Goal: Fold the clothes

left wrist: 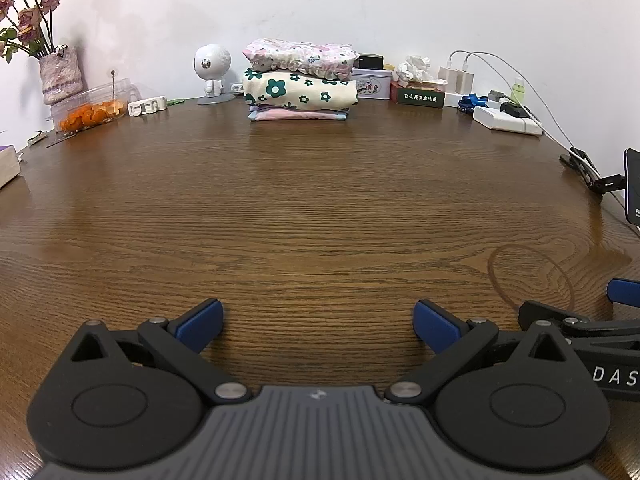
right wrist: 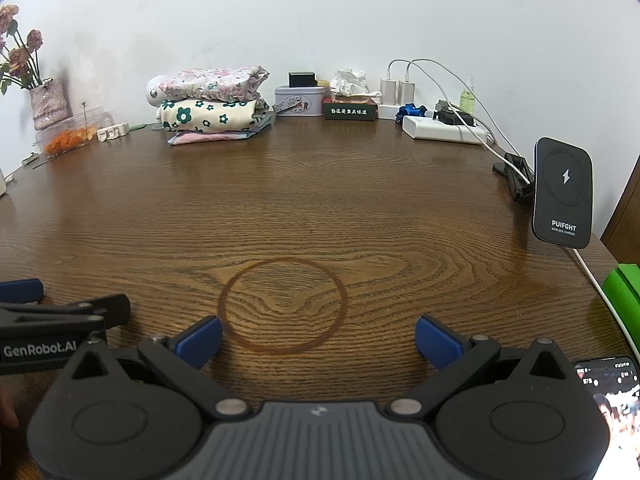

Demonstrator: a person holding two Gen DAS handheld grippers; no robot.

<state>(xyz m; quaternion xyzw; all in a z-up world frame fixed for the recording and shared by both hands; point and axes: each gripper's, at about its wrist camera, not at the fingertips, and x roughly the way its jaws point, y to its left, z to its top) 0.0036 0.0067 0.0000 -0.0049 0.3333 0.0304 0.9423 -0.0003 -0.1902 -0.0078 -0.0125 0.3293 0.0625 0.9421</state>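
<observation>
Your left claw (left wrist: 318, 322) sits low at 6 o'clock over the dark brown wood-grain surface (left wrist: 320, 200), its blue-padded fingers spread wide with nothing between them; your right claw (right wrist: 318, 334) is spread just as wide and empty, just beside the left one at its 3 o'clock. Ahead of both you have a broad bare stretch of wood running to the far edge against the white wall. The stack of folded floral clothes (left wrist: 300, 80) lies at 12 o'clock from the left claw, at the far edge, well apart from both claws; from the right claw it is at 11 o'clock. At 10 o'clock stand a clear plastic box of orange peel (left wrist: 90, 110) and a pink knitted vase of dried roses (left wrist: 60, 74). At 1 o'clock a green tissue box (left wrist: 420, 94) and a white power bank with cables (left wrist: 506, 120) crowd the back edge. At 2 o'clock from the right claw, a black wireless charger stand (right wrist: 564, 192) rises near the right edge.
</observation>
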